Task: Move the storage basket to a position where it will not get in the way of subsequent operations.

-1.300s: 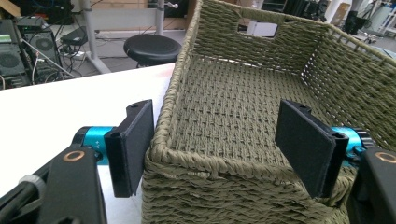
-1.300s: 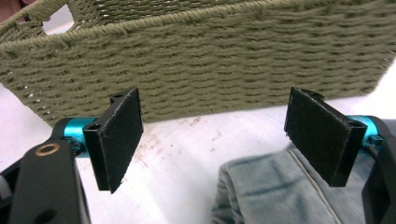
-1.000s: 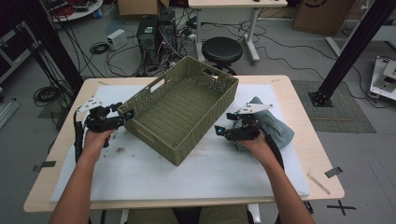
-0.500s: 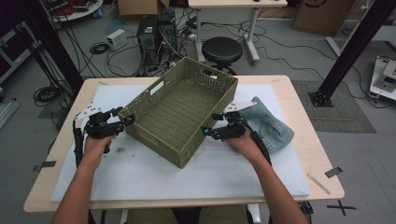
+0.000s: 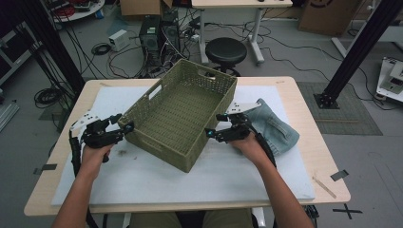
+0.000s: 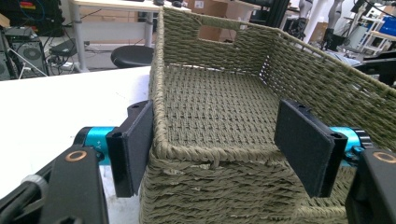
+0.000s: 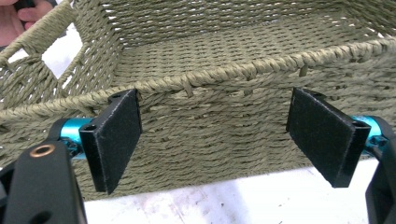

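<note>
Woven basket [image 5: 183, 118] sits empty on the counter. Left gripper [image 5: 124, 129] straddles its corner, right gripper [image 5: 212, 134] faces its long wall; both jaws open, poised to shift it.

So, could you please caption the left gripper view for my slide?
Left gripper open astride the corner of an empty woven basket on the white table.

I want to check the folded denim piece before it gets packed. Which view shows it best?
The high view: the denim piece lies on the mat right of the basket, partly behind the right gripper. Both gripper views face the basket's woven walls instead.
</note>
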Tool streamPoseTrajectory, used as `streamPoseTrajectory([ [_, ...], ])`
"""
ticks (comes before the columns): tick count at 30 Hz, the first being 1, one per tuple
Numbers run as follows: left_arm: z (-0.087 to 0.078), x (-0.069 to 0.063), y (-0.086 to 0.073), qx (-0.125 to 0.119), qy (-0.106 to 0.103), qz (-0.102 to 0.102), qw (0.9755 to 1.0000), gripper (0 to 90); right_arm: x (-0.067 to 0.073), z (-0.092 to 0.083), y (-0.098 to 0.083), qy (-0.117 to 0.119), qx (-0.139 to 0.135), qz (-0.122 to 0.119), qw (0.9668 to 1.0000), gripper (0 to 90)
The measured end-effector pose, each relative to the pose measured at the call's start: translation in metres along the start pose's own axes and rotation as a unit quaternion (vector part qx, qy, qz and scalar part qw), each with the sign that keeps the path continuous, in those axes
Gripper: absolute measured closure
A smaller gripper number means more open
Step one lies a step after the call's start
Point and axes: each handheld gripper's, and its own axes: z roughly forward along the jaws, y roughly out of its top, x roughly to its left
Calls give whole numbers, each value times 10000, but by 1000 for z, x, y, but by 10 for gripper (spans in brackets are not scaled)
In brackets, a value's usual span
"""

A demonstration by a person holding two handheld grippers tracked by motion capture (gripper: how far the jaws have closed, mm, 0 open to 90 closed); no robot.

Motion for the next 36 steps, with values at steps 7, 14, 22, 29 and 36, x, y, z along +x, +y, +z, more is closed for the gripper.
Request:
streamPoseTrajectory([
  [7,-8,-5,-1,15,47,43,10000,295,-2,2,3,-45,32,-39,10000,178],
  [14,-17,-12,-6,-71,68,-26,9999,293,-7,4,5,-49,-3,2,10000,178],
  [22,-23,-22,-9,-93,224,53,9997,290,-12,7,15,-183,181,-161,9995,179],
  [29,-24,-27,-10,-123,312,42,9994,289,-17,8,14,-174,107,-80,9998,178],
  [36,-26,-20,-4,-260,406,-32,9988,288,-14,6,15,-266,151,-46,9995,202],
])
